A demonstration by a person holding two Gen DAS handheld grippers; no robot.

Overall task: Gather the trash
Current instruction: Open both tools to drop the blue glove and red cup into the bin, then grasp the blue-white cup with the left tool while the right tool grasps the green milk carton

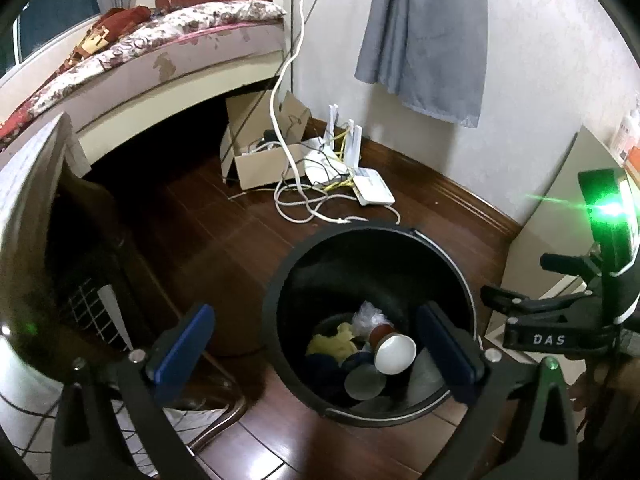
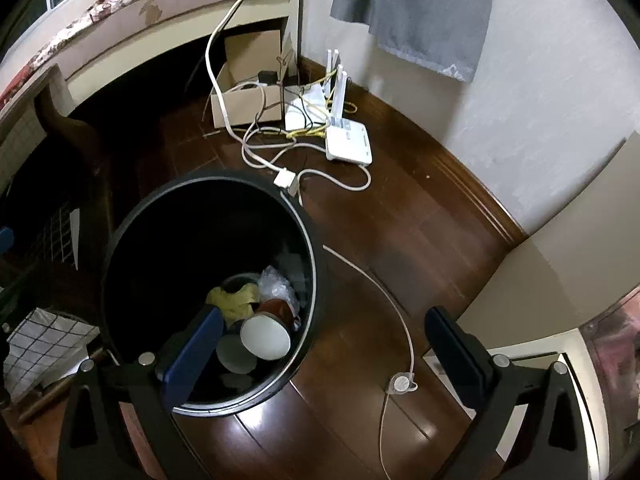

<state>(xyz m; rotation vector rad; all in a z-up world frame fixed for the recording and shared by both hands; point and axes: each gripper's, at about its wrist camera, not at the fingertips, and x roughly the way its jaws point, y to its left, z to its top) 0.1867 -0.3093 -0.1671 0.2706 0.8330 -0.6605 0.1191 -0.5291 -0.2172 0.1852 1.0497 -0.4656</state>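
The black bin (image 1: pixel 372 320) stands on the wooden floor (image 1: pixel 224 232), and both grippers hang above it, looking down into its mouth, probably because that is where trash gets dropped. The left gripper (image 1: pixel 316 352) has its jaws spread wide with nothing between them; the right gripper (image 2: pixel 324 356) is likewise spread and empty, set toward the bin's right edge. Inside the bin lie a paper cup (image 1: pixel 394 354) on its side, a yellow crumpled wrapper (image 1: pixel 334 342), clear plastic (image 1: pixel 370 318) and a grey lid (image 1: pixel 364 382). Beyond the bin sit a cardboard box (image 1: pixel 260 152), a router (image 1: pixel 372 184) and tangled cables (image 1: pixel 308 204). Judging by this, the collected trash is already in the bin.
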